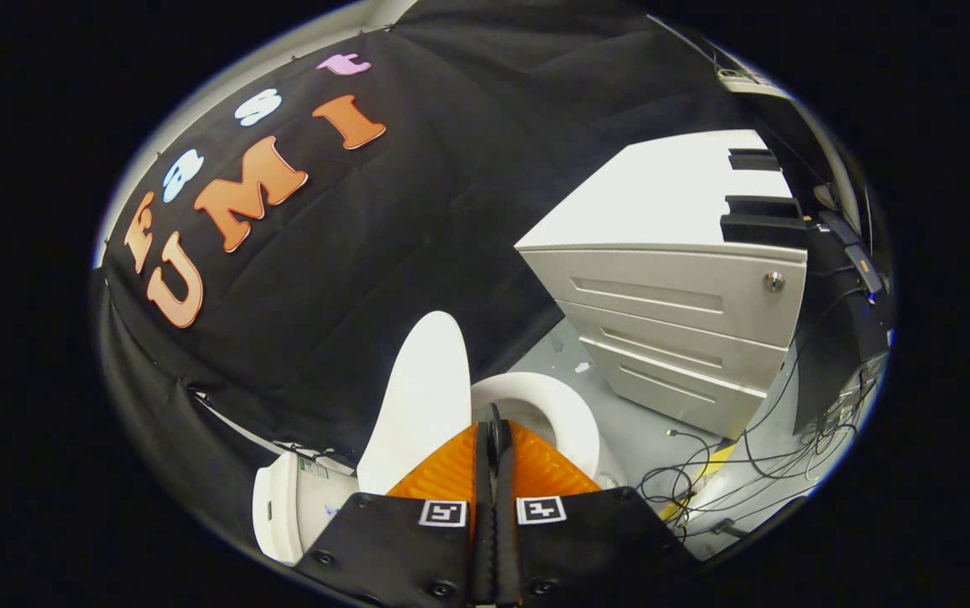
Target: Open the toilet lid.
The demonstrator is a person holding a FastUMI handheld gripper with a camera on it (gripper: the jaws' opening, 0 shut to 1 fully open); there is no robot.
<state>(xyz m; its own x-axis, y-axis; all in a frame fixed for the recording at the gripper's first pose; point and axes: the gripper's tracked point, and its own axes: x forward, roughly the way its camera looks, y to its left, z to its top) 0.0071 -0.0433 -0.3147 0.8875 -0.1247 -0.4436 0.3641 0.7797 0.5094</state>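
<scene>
The white toilet lid (421, 397) stands raised, tilted up toward the black cloth wall, just ahead of my fingers and to their left. The white seat ring (565, 414) curves out from behind the fingers to their right. The toilet's tank (295, 507) lies left of the gripper body. My gripper (495, 435) is shut, its two fingers pressed together with nothing between them, their tips over the seat opening beside the lid's lower edge.
A grey drawer cabinet (679, 312) with a round lock stands beyond the toilet to the right. Black cables (721, 473) and a yellow strip lie tangled on the grey floor near it. Dark equipment stands further right. The black cloth wall rises behind the lid.
</scene>
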